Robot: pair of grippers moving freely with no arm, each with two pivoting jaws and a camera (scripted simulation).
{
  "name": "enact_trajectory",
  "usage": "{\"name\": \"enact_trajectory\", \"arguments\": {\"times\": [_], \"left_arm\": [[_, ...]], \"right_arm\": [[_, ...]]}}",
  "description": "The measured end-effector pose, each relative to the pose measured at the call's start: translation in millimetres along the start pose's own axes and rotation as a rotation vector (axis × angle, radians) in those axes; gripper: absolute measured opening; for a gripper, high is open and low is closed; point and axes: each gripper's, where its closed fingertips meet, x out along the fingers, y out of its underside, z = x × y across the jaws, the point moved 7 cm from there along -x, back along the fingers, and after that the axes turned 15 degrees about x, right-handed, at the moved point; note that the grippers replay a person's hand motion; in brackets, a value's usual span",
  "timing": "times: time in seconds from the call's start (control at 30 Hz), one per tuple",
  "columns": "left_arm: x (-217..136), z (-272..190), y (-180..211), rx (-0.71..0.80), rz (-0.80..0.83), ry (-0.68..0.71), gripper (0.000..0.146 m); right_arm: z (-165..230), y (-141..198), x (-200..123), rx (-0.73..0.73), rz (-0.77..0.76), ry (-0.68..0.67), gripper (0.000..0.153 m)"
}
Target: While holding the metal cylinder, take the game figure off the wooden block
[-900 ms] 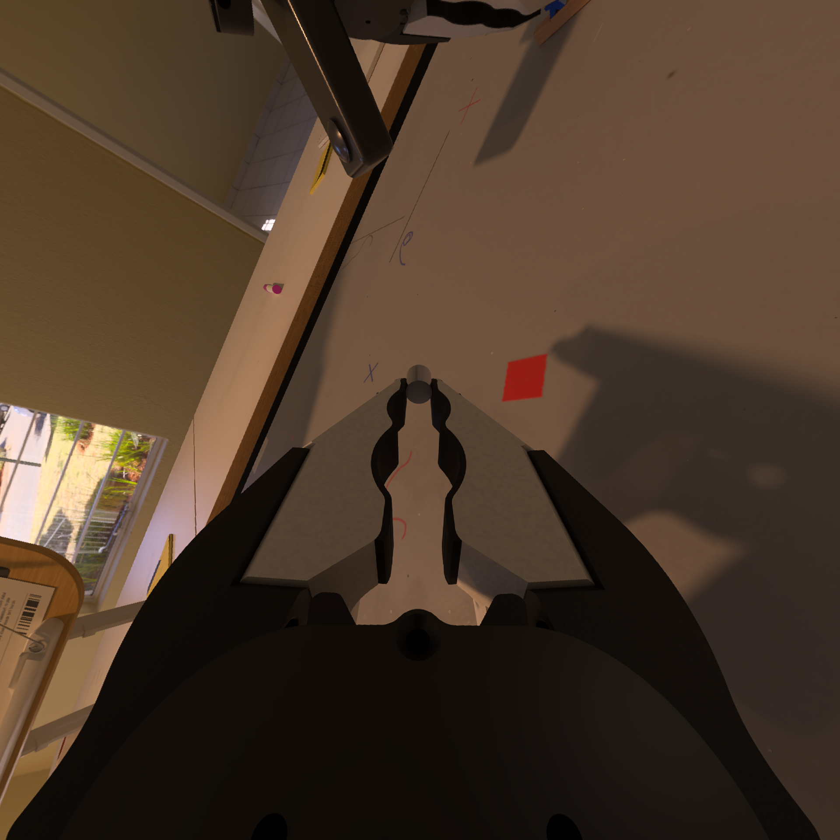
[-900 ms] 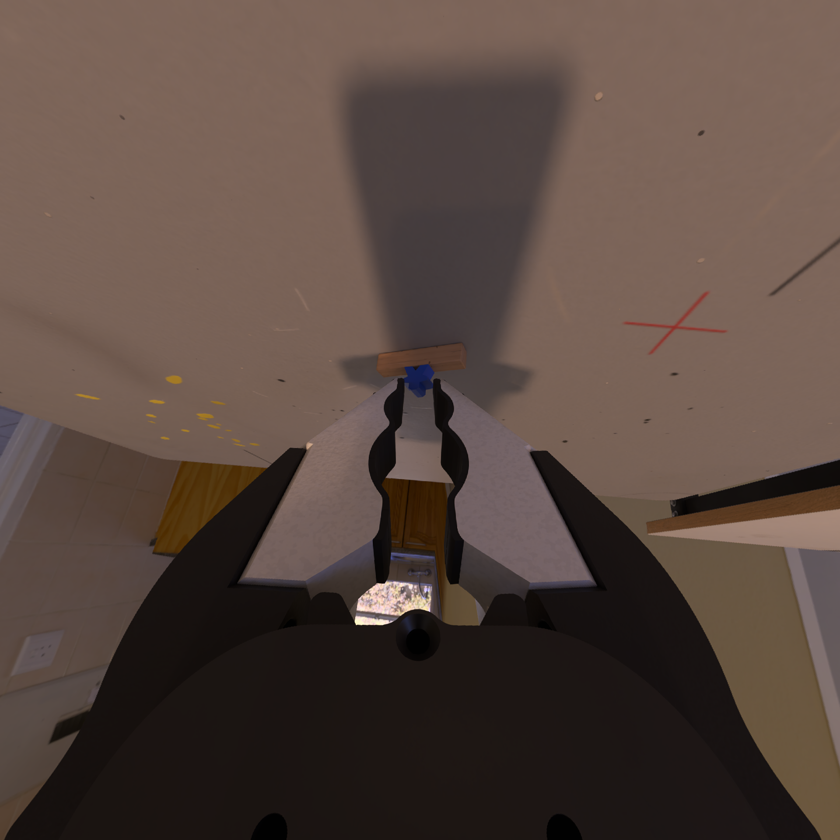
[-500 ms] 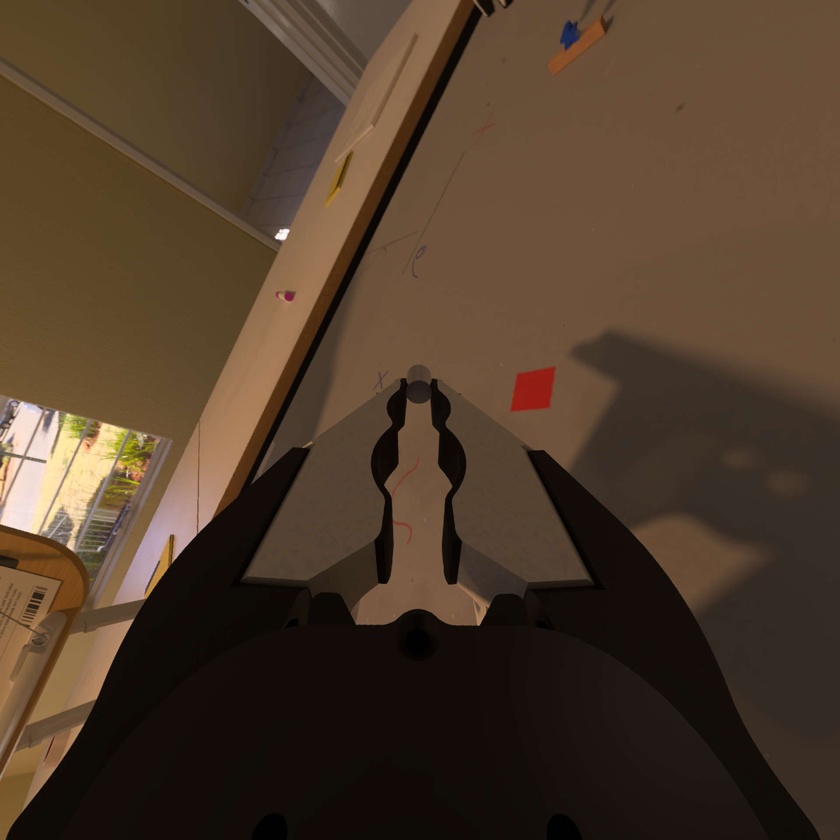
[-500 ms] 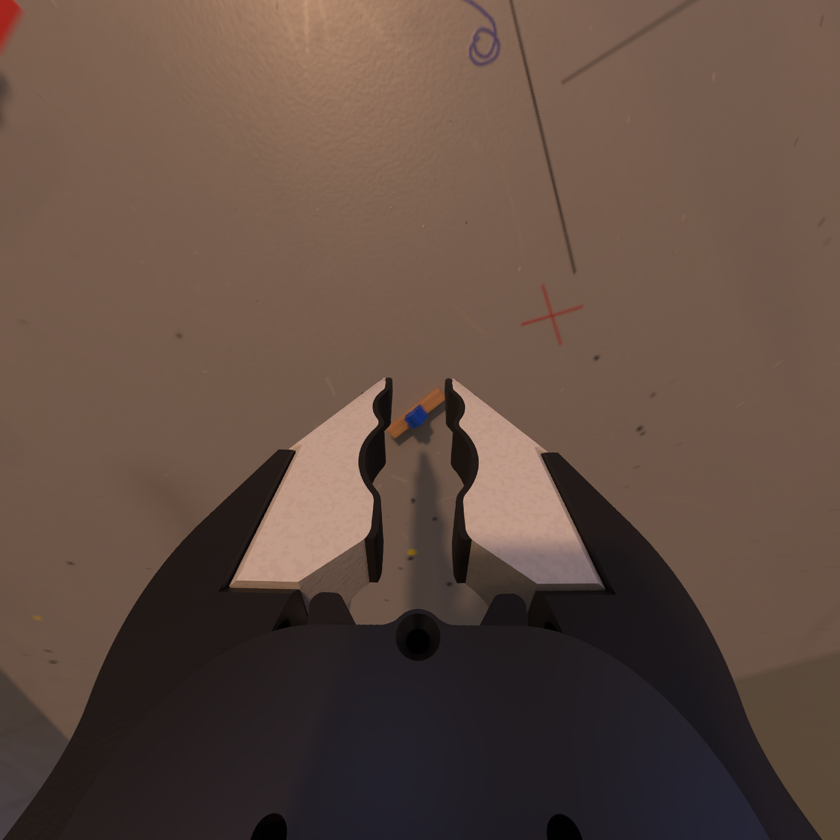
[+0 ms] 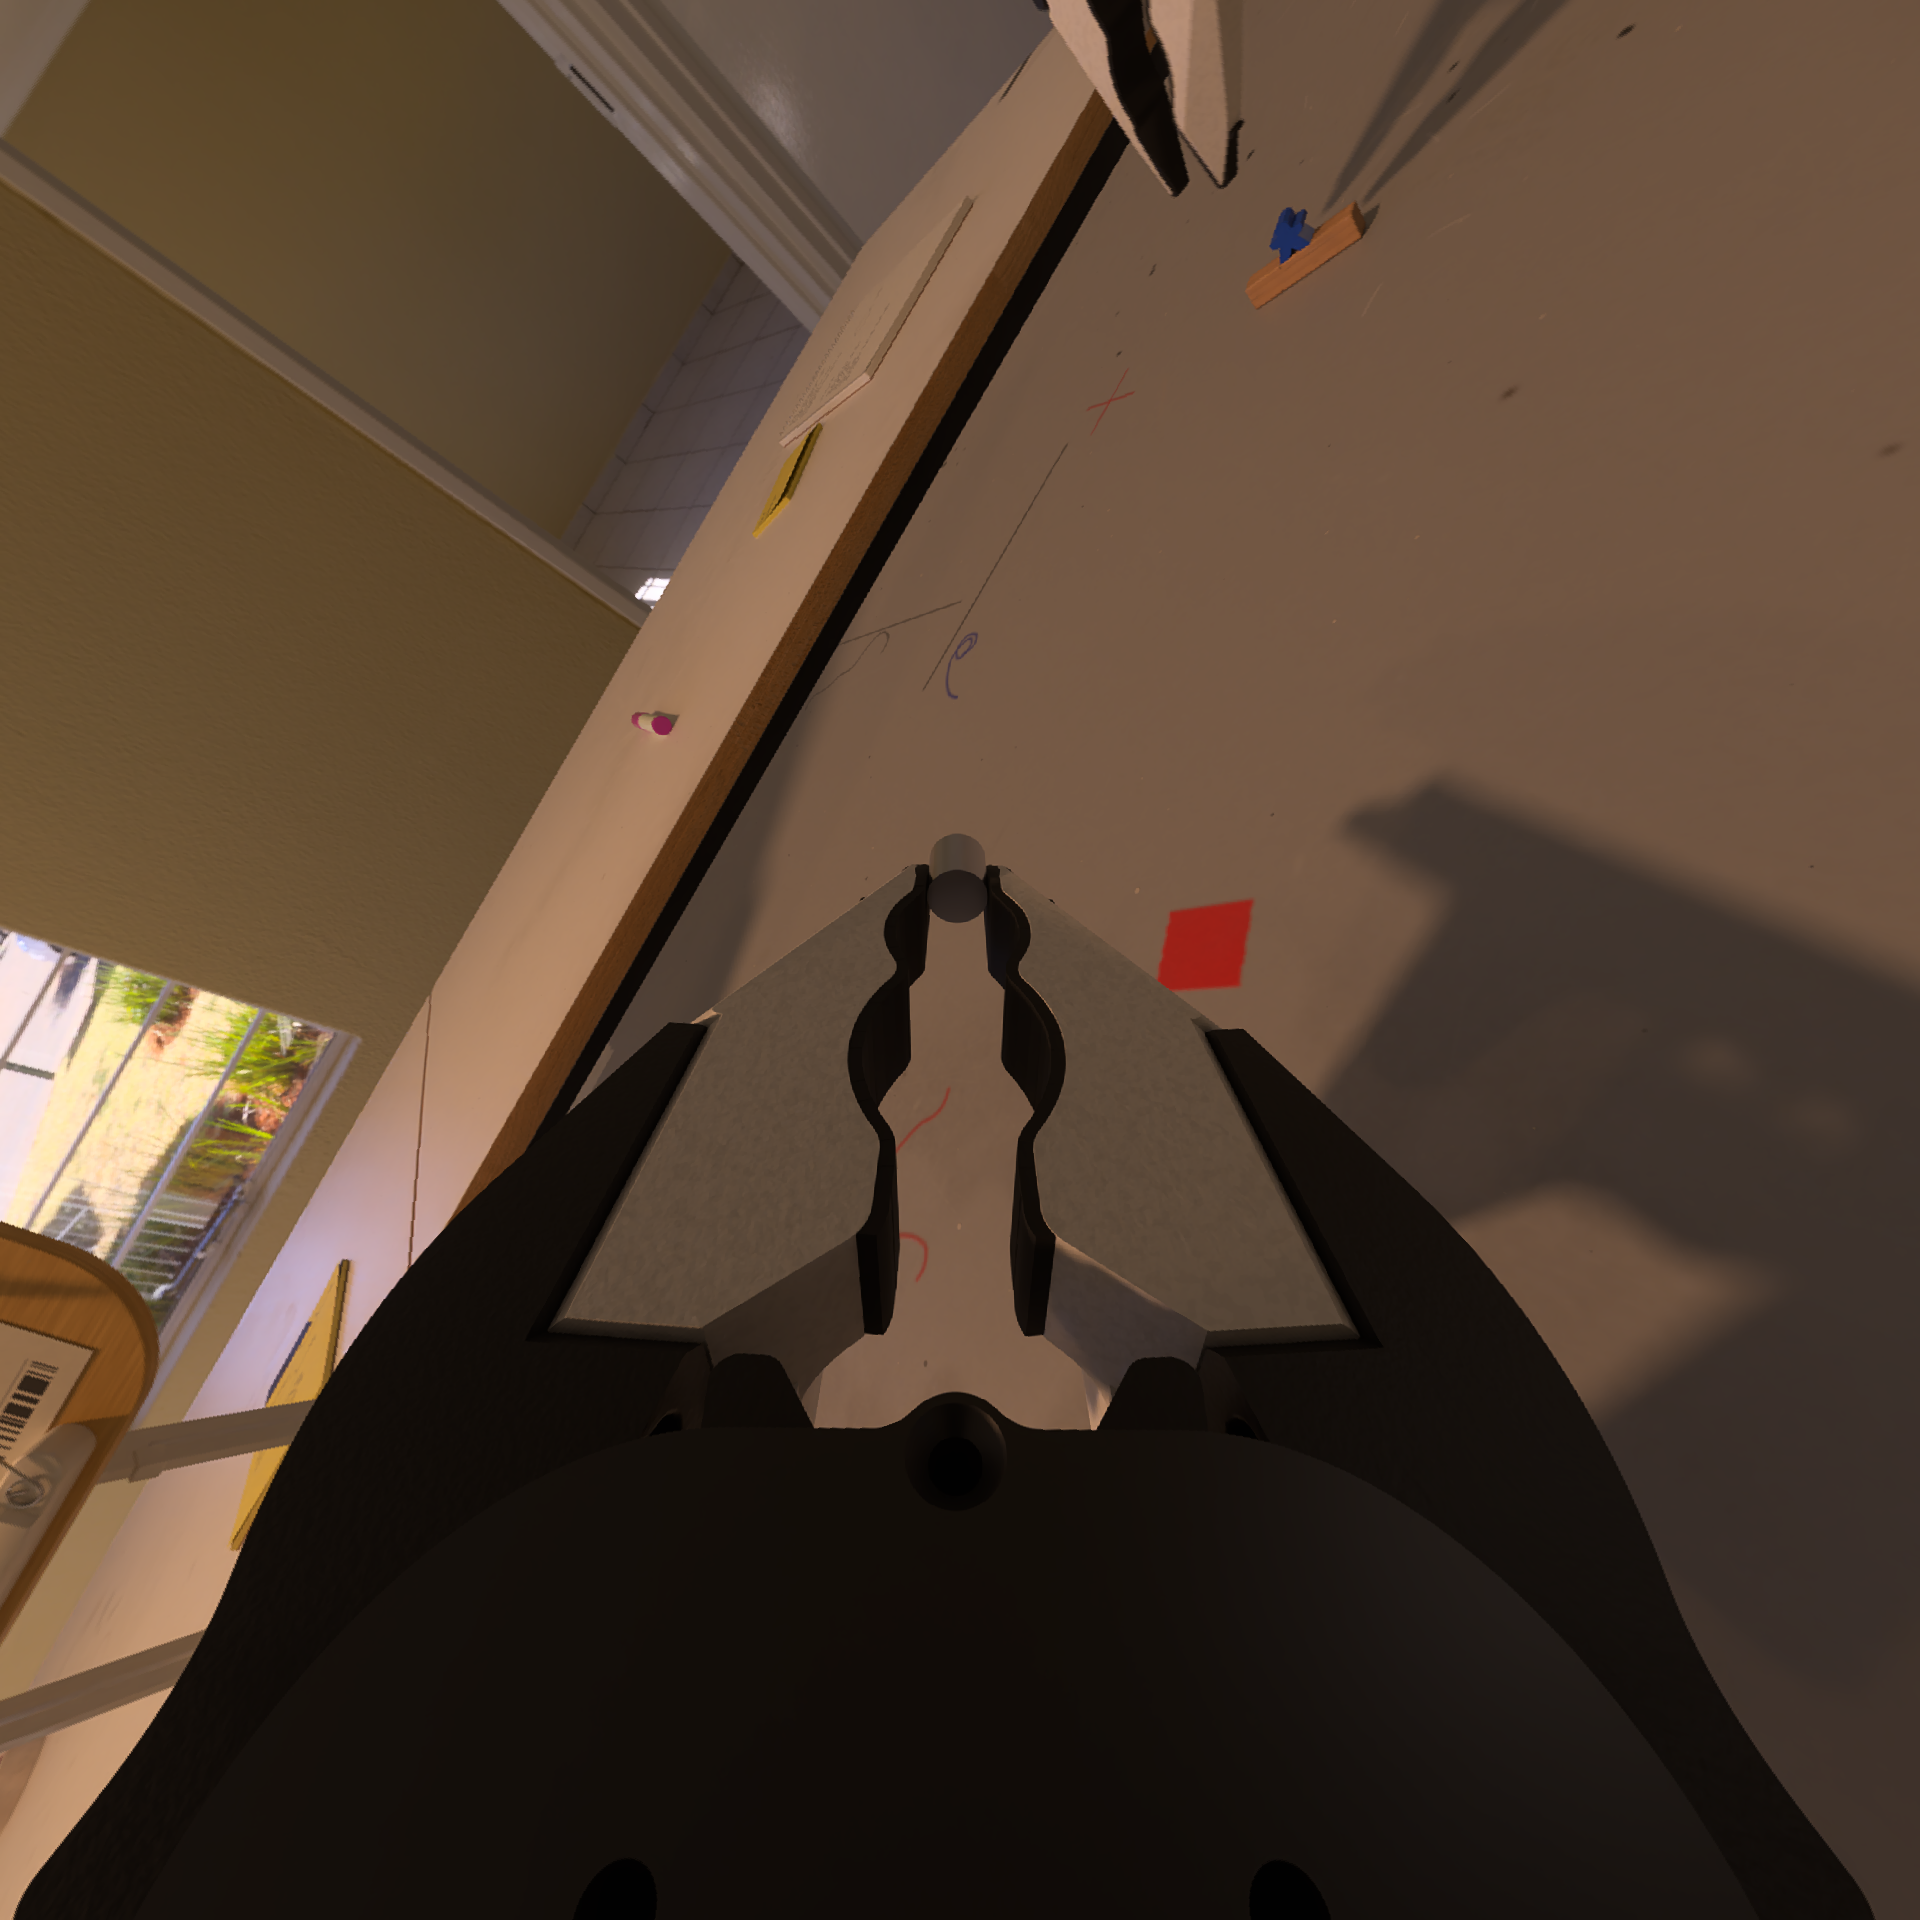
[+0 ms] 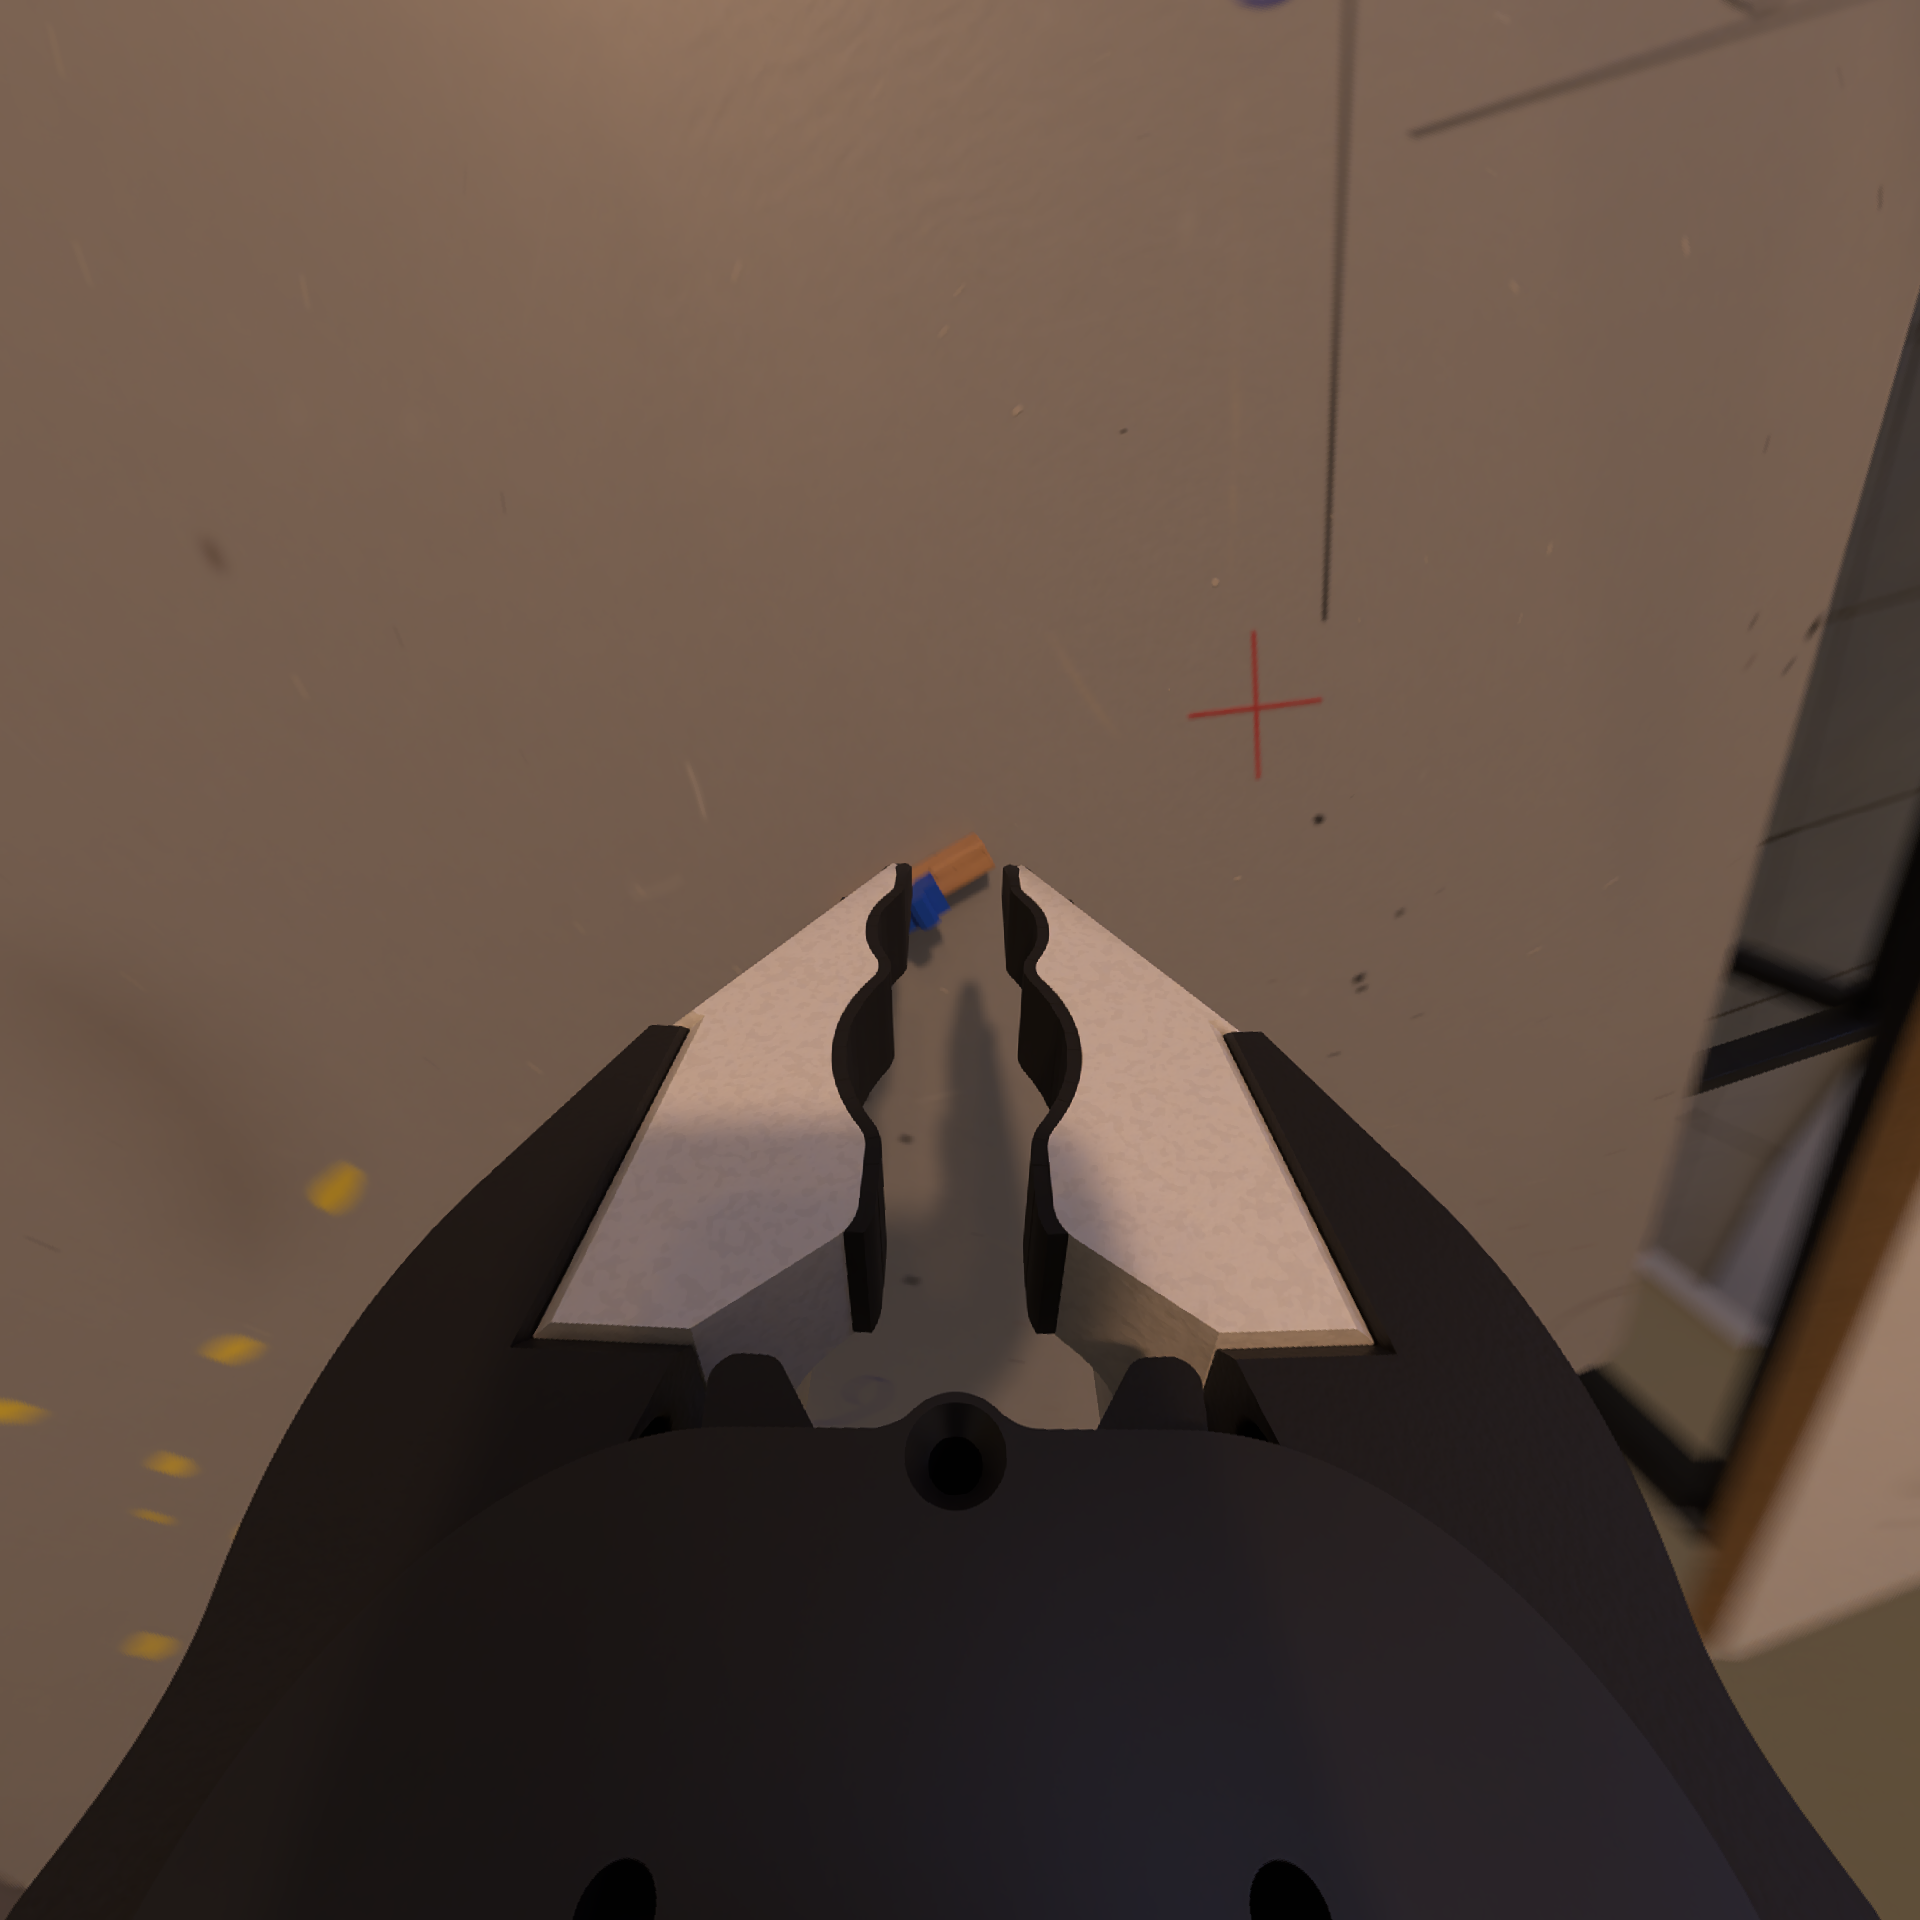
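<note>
My left gripper is shut on the grey metal cylinder, held at its fingertips above the beige table. In the left wrist view the blue game figure stands on the wooden block far off at the top right, with my right gripper above it. In the right wrist view my right gripper is open and empty, looking down from well above. The wooden block and blue figure show small between its fingertips, close to the left finger.
A red square mark lies on the table right of the cylinder. The table's wooden edge runs diagonally at left; a second surface beyond holds a yellow pad and a pink-tipped object. A red cross mark lies right of the block.
The right gripper opened, let go of the blue figure and rose high above the block, then turned. The left gripper kept the cylinder and shifted slightly.
</note>
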Motion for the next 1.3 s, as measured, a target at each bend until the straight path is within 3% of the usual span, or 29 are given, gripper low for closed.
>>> {"name": "enact_trajectory", "arguments": {"times": [0.1,0.2,0.33,0.53,0.83,1.3], "left_arm": [[-0.5,0.3,0.9,-0.014,-0.002,0.009,0.01],[-1.6,2.9,2.7,-0.06,-0.011,0.019,0.01],[-4.2,6.5,3.0,-0.144,-0.047,0.047,0.01],[-3.9,7.6,3.6,-0.185,-0.061,0.08,0.01],[-3.4,6.0,6.2,-0.194,-0.055,0.104,0.01],[-2.9,2.9,6.3,-0.173,-0.046,0.114,0.01]], "right_arm": [[6.7,-5.3,-2.9,0.363,-0.083,-0.086,0.021],[20.3,9.2,-5.2,0.651,-0.19,0.058,0.021],[30.7,27.2,-17.9,0.876,-0.277,0.232,0.014],[20.7,26.4,-2.3,1.129,-0.141,0.126,0.026],[11.9,21.4,25.6,1.16,0.04,0.062,0.027],[3.2,21.6,29.5,1.147,0.076,0.022,0.019]]}}
